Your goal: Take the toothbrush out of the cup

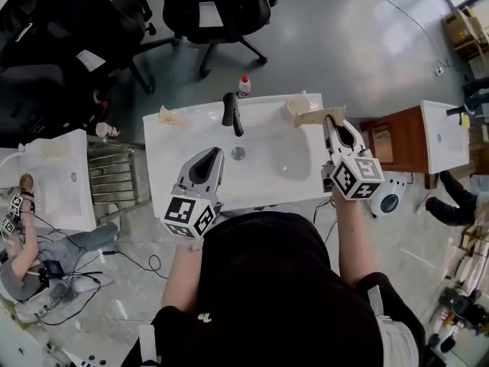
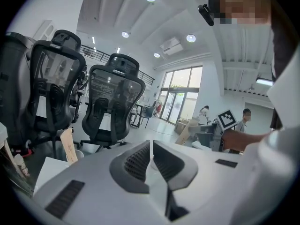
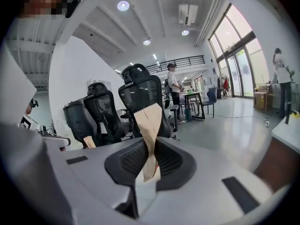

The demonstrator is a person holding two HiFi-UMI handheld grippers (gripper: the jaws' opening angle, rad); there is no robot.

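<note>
A toothbrush in a brown paper wrapper [image 1: 315, 116] sits pinched in my right gripper [image 1: 331, 121], which is shut on it. In the right gripper view the wrapper [image 3: 149, 121] sticks up from between the pads, and no cup shows around it. The pale cup [image 1: 295, 107] stands on the back right corner of the white sink [image 1: 271, 174], just left of the wrapper's far end. My left gripper [image 1: 215, 154] hangs over the sink's front left part, jaws pressed together with nothing in them [image 2: 151, 145].
A black faucet [image 1: 231, 113] rises at the sink's back middle, with a small red-capped bottle [image 1: 244, 86] behind it. Another brown paper-wrapped item [image 1: 171, 116] sits at the back left corner. Black office chairs [image 1: 218, 10] stand beyond the sink; a wooden cabinet [image 1: 401, 140] is to the right.
</note>
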